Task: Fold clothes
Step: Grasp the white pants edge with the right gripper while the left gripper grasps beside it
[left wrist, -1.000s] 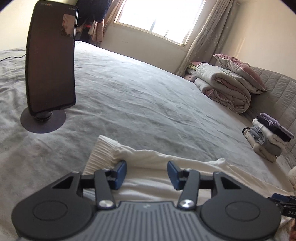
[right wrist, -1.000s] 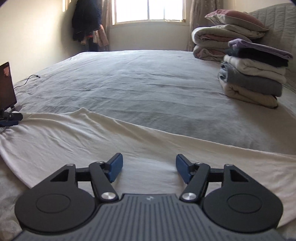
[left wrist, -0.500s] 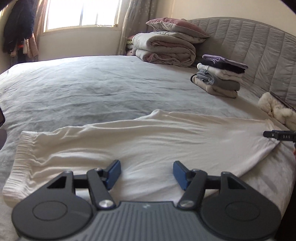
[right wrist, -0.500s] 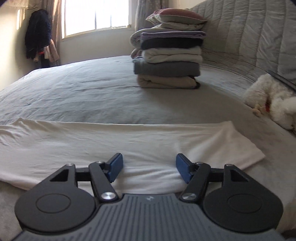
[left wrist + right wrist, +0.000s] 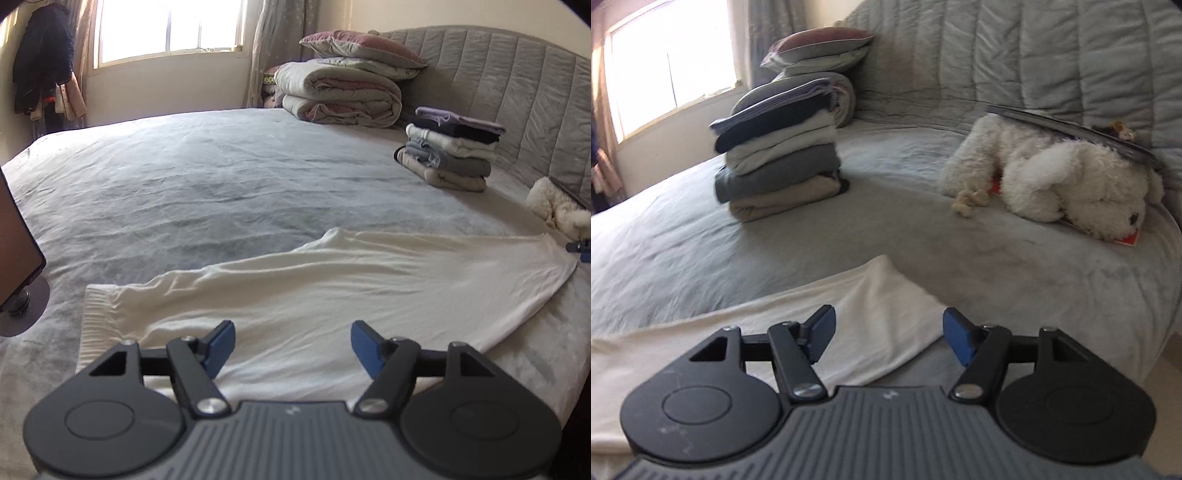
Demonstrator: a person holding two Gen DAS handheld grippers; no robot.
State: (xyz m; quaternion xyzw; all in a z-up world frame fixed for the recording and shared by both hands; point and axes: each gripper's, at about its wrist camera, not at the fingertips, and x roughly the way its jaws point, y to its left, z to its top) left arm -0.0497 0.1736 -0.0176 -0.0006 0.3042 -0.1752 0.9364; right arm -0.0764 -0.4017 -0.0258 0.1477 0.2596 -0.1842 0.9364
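While both tools hang low over the near edge of the bed [image 5: 207, 177], the left gripper [image 5: 291, 345] at the bottom centre of its view has its blue-tipped jaws spread wide, holding nothing. Under and beyond it a long cream garment [image 5: 332, 291] lies flat across the lower half of the frame, its ribbed band at lower left and its plain end running to the right edge. In the right wrist view the right gripper [image 5: 886, 334], at bottom centre, is likewise spread apart and empty, poised above that plain end's corner.

The cloth looks soft, thin and knitted, faintly creased, lying as one long narrow strip. My guess is that it sits between folds, or is laid out ready for one; a fold would call for each gripper to pinch an end and carry one end over to the other.

Further out, at centre right of the left view, a neat stack of folded clothes [image 5: 452, 147] rests near the quilted grey headboard [image 5: 517, 81]. A fluffy white toy dog [image 5: 1060, 181] lies at the right of the right view.
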